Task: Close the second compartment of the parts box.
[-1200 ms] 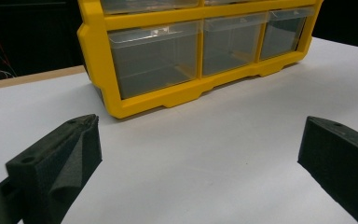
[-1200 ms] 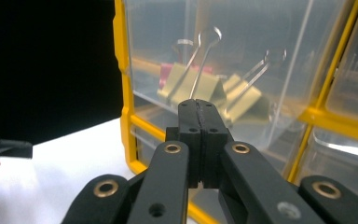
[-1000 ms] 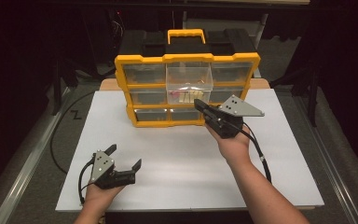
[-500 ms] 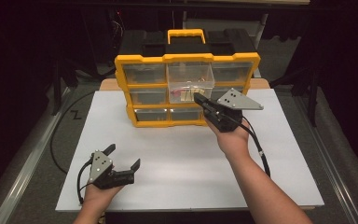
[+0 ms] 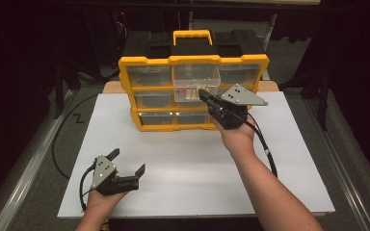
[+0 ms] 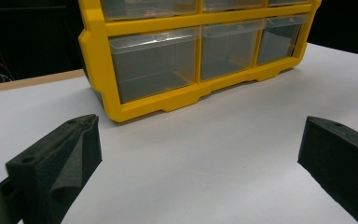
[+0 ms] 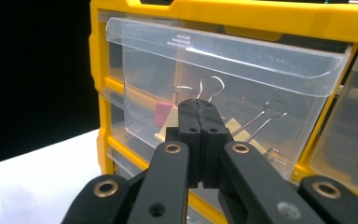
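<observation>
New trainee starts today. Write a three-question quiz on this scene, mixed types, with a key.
1. True or false: the right gripper is shut.
2. What lies in the pulled-out drawer of the yellow organizer? A) screws B) binder clips C) batteries
3. Fill in: the left gripper is ____, near the table's front edge.

Key: 1 true; 2 B, binder clips; 3 open.

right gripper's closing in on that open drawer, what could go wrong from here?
1. The right gripper has its jaws shut at the pulled-out clear drawer; pushing on could tip the upright yellow organizer, since the left gripper rests open far from it.
2. Shut jaws cannot pick the binder clips inside.
</observation>
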